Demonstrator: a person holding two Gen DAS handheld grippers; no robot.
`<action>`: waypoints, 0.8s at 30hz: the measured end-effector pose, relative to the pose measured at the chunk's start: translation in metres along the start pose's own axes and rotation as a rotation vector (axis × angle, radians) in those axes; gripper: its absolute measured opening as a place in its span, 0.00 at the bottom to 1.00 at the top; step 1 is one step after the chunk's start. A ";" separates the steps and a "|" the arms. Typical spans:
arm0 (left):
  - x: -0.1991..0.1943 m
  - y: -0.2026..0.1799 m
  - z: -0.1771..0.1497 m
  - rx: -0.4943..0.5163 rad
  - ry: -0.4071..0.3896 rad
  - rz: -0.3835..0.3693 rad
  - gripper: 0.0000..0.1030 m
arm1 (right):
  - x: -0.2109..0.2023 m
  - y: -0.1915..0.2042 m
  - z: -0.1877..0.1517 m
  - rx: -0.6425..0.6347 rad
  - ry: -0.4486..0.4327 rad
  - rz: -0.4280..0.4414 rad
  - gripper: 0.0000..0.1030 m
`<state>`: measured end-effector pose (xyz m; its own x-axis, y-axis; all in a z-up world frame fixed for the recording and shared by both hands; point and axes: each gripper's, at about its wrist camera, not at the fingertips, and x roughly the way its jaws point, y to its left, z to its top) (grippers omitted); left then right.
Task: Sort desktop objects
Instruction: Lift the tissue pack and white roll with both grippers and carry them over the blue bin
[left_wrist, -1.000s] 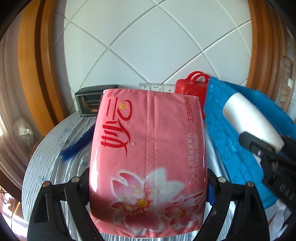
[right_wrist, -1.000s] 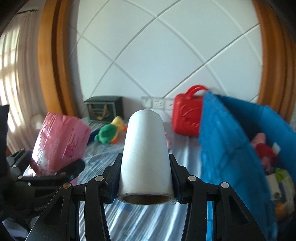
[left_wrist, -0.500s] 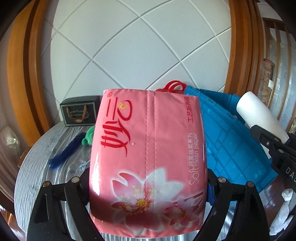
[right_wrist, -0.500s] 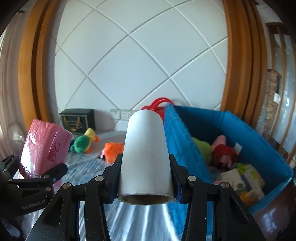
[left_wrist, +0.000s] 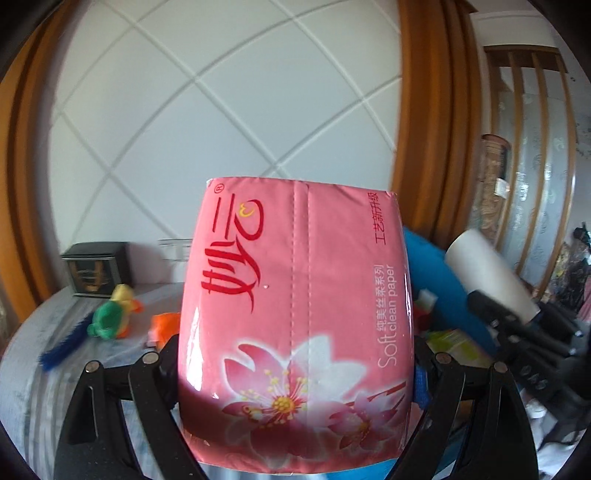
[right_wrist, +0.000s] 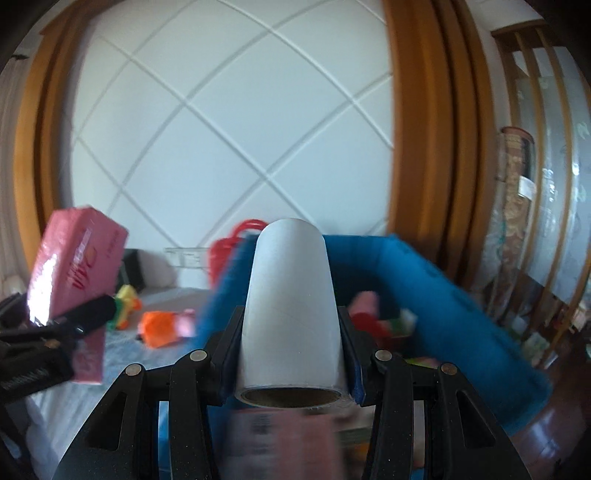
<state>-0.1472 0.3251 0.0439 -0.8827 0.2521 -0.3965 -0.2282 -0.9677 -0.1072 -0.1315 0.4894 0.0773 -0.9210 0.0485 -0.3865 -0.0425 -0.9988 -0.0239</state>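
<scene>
A: Start with the big thing. Where's the blue storage bin (right_wrist: 443, 280)?

B: At the right end of the table (left_wrist: 26, 373), already holding toys and packets. Both loads are in the air on its near side.

A: And the loads?

B: The pink tissue pack (left_wrist: 295, 332) sits clamped between the wide-set jaws of the left gripper (left_wrist: 295, 373). The white paper roll (right_wrist: 291, 310) is pinched at its sides by the right gripper (right_wrist: 291, 350), cardboard core facing the camera.

A: What could spoil it?

B: I'd say the roll: smooth, round, held only near one end, so a quick swing could slide it out short of the bin. The soft pack may sag and catch the rim. The two grippers are close and could knock together.

A: Left behind?

B: A green and yellow plush duck (left_wrist: 110, 317) and an orange toy (right_wrist: 159, 328).
</scene>
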 end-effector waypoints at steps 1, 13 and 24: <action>0.006 -0.015 0.001 0.003 0.009 -0.011 0.87 | 0.006 -0.024 -0.001 0.008 0.014 -0.014 0.44; 0.093 -0.161 -0.014 0.092 0.261 0.026 0.88 | 0.063 -0.156 -0.039 0.086 0.211 -0.002 0.44; 0.112 -0.168 -0.028 0.087 0.361 0.101 0.88 | 0.066 -0.163 -0.047 0.078 0.237 0.044 0.47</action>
<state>-0.1966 0.5158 -0.0080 -0.7045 0.1254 -0.6985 -0.1950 -0.9806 0.0205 -0.1671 0.6557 0.0123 -0.8063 -0.0043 -0.5915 -0.0424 -0.9970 0.0650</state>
